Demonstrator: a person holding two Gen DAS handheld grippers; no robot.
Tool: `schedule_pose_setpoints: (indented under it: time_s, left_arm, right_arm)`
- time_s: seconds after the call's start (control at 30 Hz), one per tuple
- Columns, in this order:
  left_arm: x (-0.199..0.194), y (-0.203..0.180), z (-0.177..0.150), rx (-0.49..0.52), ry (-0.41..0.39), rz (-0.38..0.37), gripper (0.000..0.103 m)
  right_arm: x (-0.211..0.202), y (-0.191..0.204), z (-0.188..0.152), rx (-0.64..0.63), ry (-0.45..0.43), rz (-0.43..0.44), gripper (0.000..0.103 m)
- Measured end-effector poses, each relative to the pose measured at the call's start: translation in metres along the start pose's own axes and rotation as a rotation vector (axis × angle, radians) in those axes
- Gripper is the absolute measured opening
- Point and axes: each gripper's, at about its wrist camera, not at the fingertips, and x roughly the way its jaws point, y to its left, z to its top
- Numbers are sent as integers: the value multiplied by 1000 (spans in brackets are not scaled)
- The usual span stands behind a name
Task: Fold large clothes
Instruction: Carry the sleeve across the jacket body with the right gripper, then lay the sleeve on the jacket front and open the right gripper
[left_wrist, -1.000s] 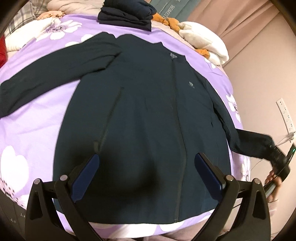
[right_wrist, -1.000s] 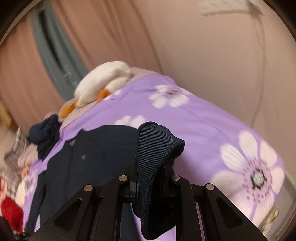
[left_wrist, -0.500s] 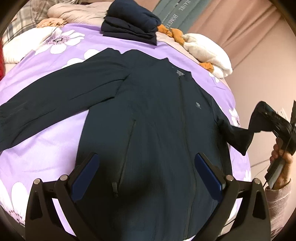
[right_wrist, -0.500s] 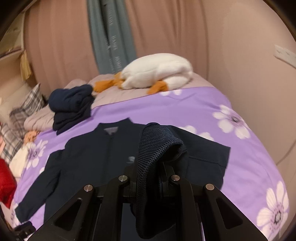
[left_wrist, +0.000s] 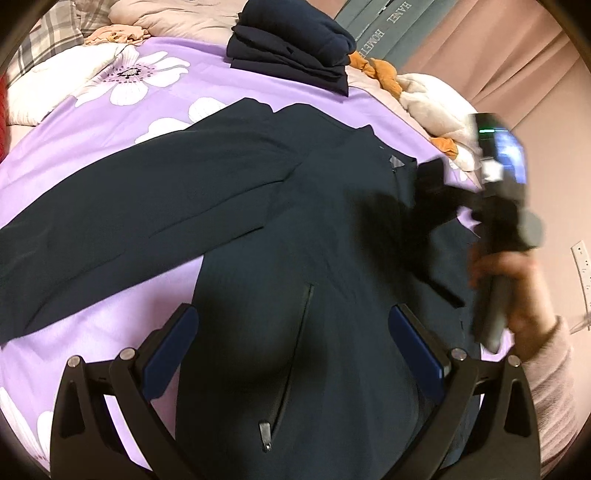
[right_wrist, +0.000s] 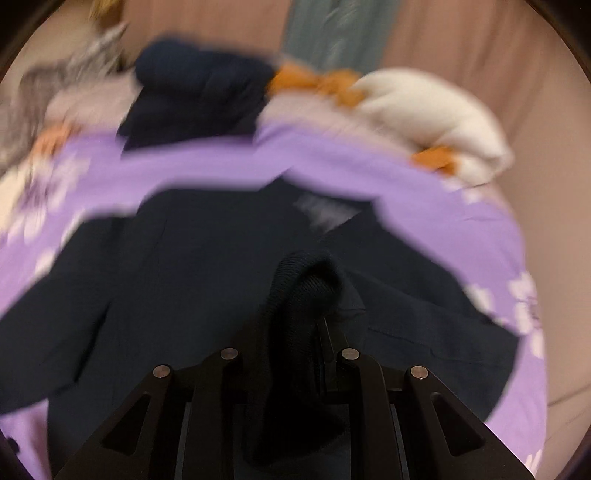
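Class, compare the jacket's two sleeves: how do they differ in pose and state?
The far sleeve lies flat, stretched out across the purple bedspread; the near sleeve is lifted and drawn over the jacket front. The far sleeve is untouched; the near sleeve's ribbed cuff sits between the right gripper jaws, which are opening. Both are dark navy.

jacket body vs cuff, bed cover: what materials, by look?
Jacket: smooth, matte navy woven, likely synthetic; lies flat, faint creases. Cuff: ribbed knit, fine ridges visible, between the right tool's opening jaws. Bed cover: soft matte purple fabric, printed flowers; fibre unclear.
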Motion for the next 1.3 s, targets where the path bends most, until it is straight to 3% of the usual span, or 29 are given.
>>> schedule_pose_setpoints:
  time_s: [0.07, 0.17, 0.23, 0.3, 0.4, 0.47, 0.57, 0.63, 0.77, 0.93, 1.0, 1.07, 1.2, 1.27, 1.3]
  left_arm:
    - [5, -1, 1, 3, 9, 14, 103]
    - [13, -3, 3, 1, 18, 8, 103]
    - [17, -5, 5, -2, 22, 4, 103]
    - [18, -8, 6, -3, 19, -9, 103]
    - [19, -13, 10, -2, -6, -25, 103]
    - [21, -17, 16, -19, -22, -54, 103]
    - [26, -24, 27, -46, -39, -100, 103]
    - [32, -32, 33, -44, -50, -139, 103]
    - [55, -57, 48, -30, -36, -226, 103]
    - [97, -91, 64, 7, -27, -220, 94]
    - [119, -102, 71, 14, 7, -242, 70]
    - [135, -105, 76, -1, 26, -256, 61]
    - [161, -98, 83, -59, 2, -223, 60]
    - [170, -96, 82, -50, -5, -162, 60]
    - [175, -96, 81, -34, -1, -119, 57]
  right_arm:
    - [22, 24, -9, -87, 70, 33, 30]
    - [9, 36, -15, -126, 0, 131, 45]
    - [-16, 28, -18, -109, -78, 224, 62]
    - [-40, 11, -23, -82, -141, 296, 66]
    - [-72, -33, -38, -4, -216, 333, 66]
    - [-89, -82, -56, 101, -251, 385, 67]
    - [-96, -168, -91, 311, -246, 471, 80]
    - [-96, -205, -113, 396, -249, 492, 83]
    - [-84, -254, -165, 553, -232, 432, 83]
    - [-31, -298, -222, 895, -165, 574, 83]
    - [-17, -301, -233, 951, -162, 618, 78]
    - [0, -299, -233, 991, -151, 680, 71]
    - [29, -292, -218, 1030, -149, 676, 61]
    - [39, -295, -215, 1072, -185, 607, 41]
    - [40, -298, -218, 1092, -195, 565, 16]
